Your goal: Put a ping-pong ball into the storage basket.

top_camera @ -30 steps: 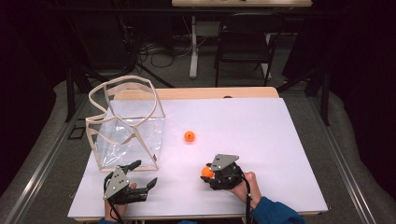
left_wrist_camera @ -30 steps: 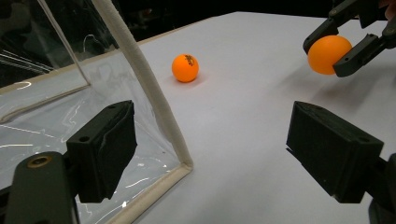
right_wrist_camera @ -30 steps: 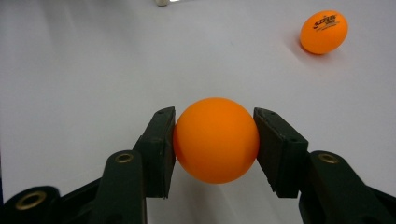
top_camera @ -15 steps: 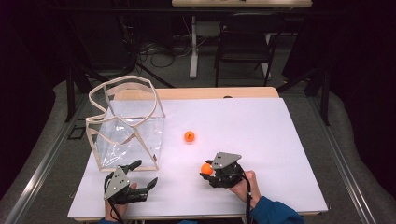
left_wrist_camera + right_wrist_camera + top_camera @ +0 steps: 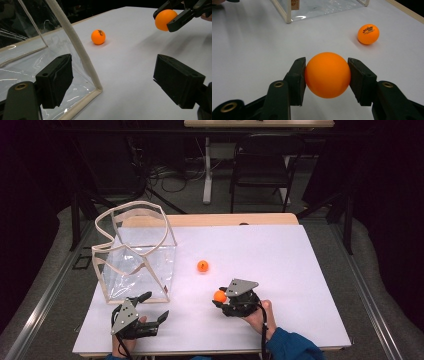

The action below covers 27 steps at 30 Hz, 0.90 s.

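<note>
Right gripper (image 5: 327, 75) clenched on 1 orange ball (image 5: 327, 74); left gripper (image 5: 112, 80) spread wide, empty, beside clear bag (image 5: 137, 255). Second ball (image 5: 202, 266) loose on table (image 5: 300, 270).

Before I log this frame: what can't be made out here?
- Held ball: any printing, right gripper view; plain side faces the camera, jaws cover its flanks.
- Clear bag: contents, high view; glare and folds blur its inside.
- Loose ball: its logo, high view; too small.
- Left gripper: its underside, high view; the grey plate hides it.
</note>
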{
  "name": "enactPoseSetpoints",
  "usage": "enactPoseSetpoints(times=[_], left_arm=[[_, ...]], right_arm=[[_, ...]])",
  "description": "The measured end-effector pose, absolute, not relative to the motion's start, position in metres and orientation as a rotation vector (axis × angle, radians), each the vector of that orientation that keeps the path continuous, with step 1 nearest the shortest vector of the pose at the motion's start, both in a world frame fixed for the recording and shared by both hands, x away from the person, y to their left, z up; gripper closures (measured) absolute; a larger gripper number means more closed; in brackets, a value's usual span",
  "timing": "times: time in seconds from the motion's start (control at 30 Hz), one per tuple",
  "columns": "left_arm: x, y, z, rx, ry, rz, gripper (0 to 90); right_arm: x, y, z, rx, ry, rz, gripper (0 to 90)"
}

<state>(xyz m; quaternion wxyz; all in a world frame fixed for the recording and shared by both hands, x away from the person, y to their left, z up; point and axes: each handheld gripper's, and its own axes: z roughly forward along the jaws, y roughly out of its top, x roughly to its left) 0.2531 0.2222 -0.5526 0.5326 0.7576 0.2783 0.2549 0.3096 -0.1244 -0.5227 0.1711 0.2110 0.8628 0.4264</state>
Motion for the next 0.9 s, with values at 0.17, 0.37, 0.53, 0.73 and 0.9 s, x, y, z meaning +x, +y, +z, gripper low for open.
enactPoseSetpoints(times=[0.17,0.37,0.53,0.73,0.9], left_arm=[[0.253,0.222,-0.552,1.808,0.659,0.615,15.7],[0.252,0.222,-0.552,1.809,0.659,0.617,15.7],[0.252,0.223,-0.552,1.81,0.658,0.619,15.7],[0.252,0.222,-0.552,1.811,0.656,0.618,15.7],[0.252,0.222,-0.552,1.809,0.658,0.62,15.7]], right_arm=[[0.311,-0.124,-0.522,0.606,2.443,1.216,50.8],[0.315,-0.122,-0.52,0.606,2.433,1.227,50.9],[0.319,-0.12,-0.518,0.613,2.43,1.235,50.9],[0.324,-0.119,-0.517,0.621,2.423,1.244,50.8],[0.327,-0.119,-0.516,0.63,2.424,1.246,50.8]])
